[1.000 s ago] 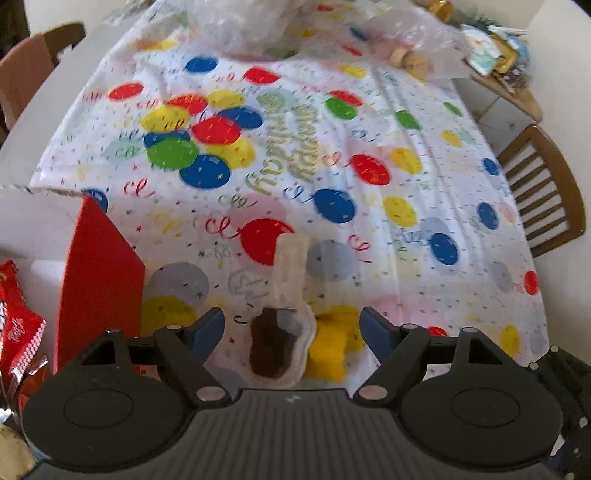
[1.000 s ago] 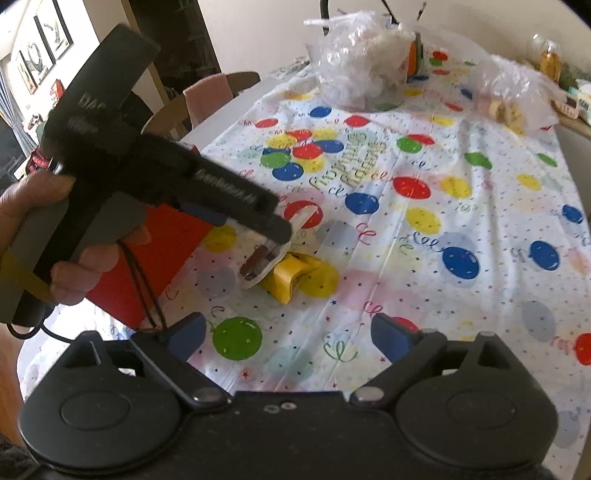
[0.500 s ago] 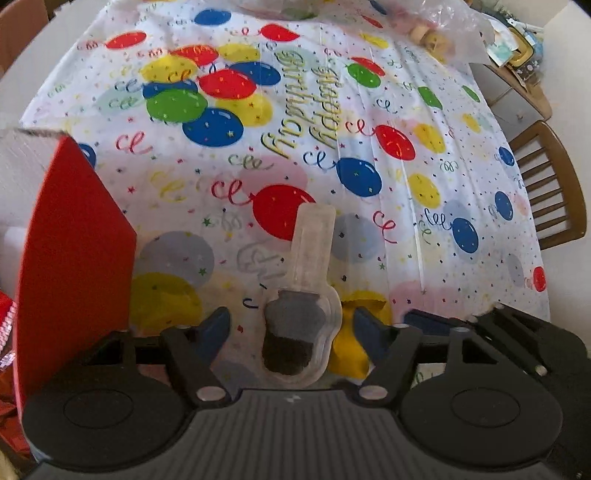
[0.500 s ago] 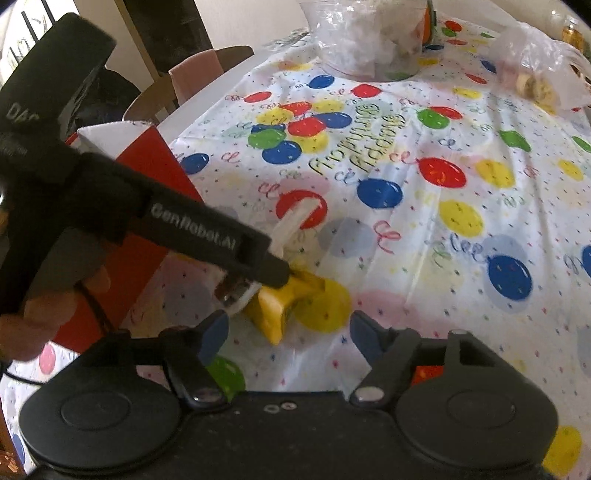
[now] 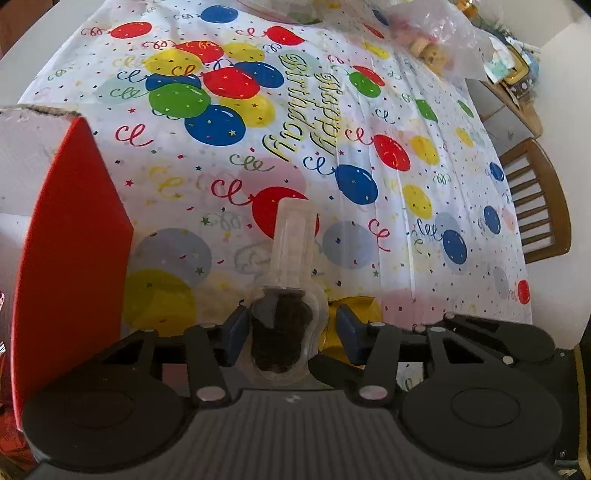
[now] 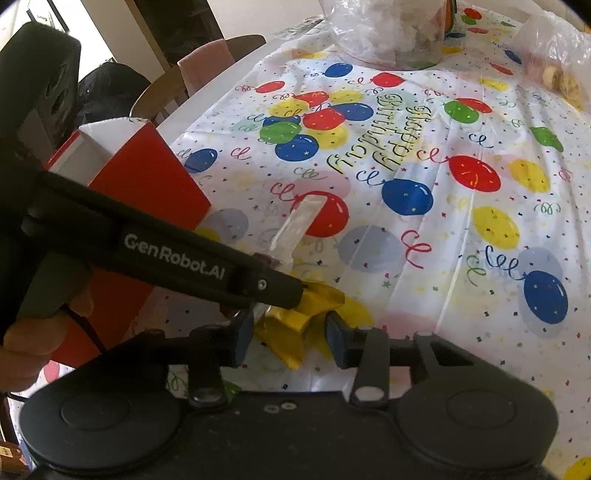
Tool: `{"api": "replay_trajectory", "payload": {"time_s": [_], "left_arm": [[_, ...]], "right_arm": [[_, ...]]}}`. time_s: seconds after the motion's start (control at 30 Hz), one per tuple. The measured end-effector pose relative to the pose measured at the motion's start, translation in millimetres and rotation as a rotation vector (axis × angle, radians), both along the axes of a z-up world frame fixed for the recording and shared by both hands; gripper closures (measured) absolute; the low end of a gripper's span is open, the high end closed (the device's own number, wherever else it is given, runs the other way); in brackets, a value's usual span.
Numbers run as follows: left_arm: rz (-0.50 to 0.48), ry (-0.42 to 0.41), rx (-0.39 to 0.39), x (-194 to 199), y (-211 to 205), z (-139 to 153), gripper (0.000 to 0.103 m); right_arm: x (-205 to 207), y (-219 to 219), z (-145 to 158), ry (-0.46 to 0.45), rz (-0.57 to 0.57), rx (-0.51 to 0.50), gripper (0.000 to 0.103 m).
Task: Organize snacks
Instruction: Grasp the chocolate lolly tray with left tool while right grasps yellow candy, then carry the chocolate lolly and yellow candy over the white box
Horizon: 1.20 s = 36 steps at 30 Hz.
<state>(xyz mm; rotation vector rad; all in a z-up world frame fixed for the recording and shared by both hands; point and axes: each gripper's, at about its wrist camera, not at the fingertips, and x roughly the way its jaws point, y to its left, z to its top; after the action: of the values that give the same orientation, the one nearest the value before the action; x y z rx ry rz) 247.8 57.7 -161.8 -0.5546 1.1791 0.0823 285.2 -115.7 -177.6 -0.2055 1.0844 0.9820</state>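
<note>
A clear plastic snack pack (image 5: pixel 286 317) with a dark chocolate treat and a long clear handle lies on the balloon tablecloth. My left gripper (image 5: pixel 291 338) has its blue pads on both sides of the pack's wide end, close on it. A yellow wrapped snack (image 6: pixel 295 321) lies just right of the pack. My right gripper (image 6: pixel 290 338) straddles the yellow snack with its pads narrowed around it. The left gripper body (image 6: pixel 166 254) crosses the right wrist view and hides part of the pack (image 6: pixel 295 229).
A red and white cardboard box (image 5: pixel 70 236) stands open at the left, also in the right wrist view (image 6: pixel 147 184). Clear plastic bags (image 6: pixel 391 33) sit at the table's far end. A wooden chair (image 5: pixel 535 206) stands at the right edge.
Both grippers moved down and forward over their snacks. The left jaws narrowed around the clear pack; the right jaws narrowed around the yellow snack.
</note>
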Motion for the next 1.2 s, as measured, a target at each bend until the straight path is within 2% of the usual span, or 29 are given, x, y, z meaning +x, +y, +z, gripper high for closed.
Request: {"api": "replay_trajectory", "payload": {"time_s": [0.13,0.23,0.43,0.6,0.83,1.2], "left_arm": [[0.013,-0.012,0.006,-3,2,1,0.063],[0.012,-0.015,0.033,-5,-1,3,0.063],[0.014,-0.009,0.038,-12,-1,6,0.063],[0.026,-0.006,0.049,-24,-3,10,0.063],[0.023,-0.040,0.053,-44,-7,31,0.063],[-0.017,-0.096,0.066,-80,-19,75,0.063]], "right_arm": [[0,-3,0,0.010,-0.014,0.004,0.083],[1,-7,0,0.018,-0.021,0.012,0.086],[-6,-14,8,0.014,-0.039,0.019,0.097],[-13,-20,15,-0.003,-0.058,0.021,0.099],[-26,-30,29,-0.033,-0.091,0.026,0.101],[-61,-52,72,-0.098,-0.098,0.064,0.102]]}}
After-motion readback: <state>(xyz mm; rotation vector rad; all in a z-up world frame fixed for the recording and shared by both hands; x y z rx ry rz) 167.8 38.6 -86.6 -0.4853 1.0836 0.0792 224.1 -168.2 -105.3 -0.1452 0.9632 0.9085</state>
